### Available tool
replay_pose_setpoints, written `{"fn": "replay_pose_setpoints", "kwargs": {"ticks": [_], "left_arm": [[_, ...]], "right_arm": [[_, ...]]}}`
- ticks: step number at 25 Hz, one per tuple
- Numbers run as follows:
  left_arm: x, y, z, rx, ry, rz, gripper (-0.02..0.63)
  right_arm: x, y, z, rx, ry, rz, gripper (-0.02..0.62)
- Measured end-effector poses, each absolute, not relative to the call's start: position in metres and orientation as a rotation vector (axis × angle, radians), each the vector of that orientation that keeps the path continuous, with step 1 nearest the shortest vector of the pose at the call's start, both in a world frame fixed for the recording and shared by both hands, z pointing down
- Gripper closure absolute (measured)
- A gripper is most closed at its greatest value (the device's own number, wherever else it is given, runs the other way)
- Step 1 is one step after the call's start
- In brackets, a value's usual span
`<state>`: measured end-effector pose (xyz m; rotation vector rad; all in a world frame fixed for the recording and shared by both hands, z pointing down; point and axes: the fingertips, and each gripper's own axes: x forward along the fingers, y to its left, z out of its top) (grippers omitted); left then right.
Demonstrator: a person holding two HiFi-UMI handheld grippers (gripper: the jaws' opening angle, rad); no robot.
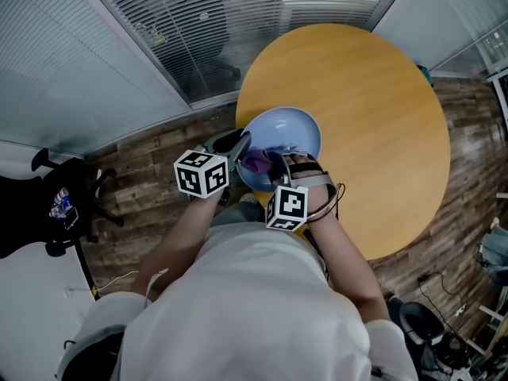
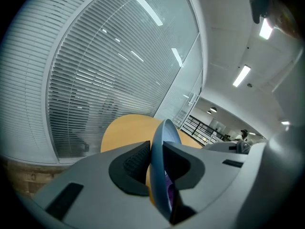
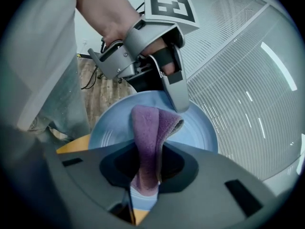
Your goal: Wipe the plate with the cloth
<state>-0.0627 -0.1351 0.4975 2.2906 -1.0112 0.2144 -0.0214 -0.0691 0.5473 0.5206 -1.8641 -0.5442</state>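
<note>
Head view: the left hand-held gripper is clamped on the rim of the plate at the table edge. The right hand-held gripper pinches a cloth over the plate.

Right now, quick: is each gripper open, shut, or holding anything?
Left gripper: shut on the rim of the plate.
Right gripper: shut on the purple cloth.

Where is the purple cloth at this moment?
In the right gripper view, the purple cloth is pinched in the right gripper, close to the blue plate that the left gripper holds.
</note>
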Motion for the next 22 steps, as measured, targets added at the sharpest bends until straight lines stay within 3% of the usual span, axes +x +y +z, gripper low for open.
{"fn": "replay_pose_setpoints", "kwargs": {"ticks": [22], "left_arm": [[-0.067, -0.132, 0.492, 2.289, -1.025, 0.181, 0.538]], "right_arm": [[0.086, -0.116, 0.531, 0.933, -1.862, -0.217, 0.506]]}}
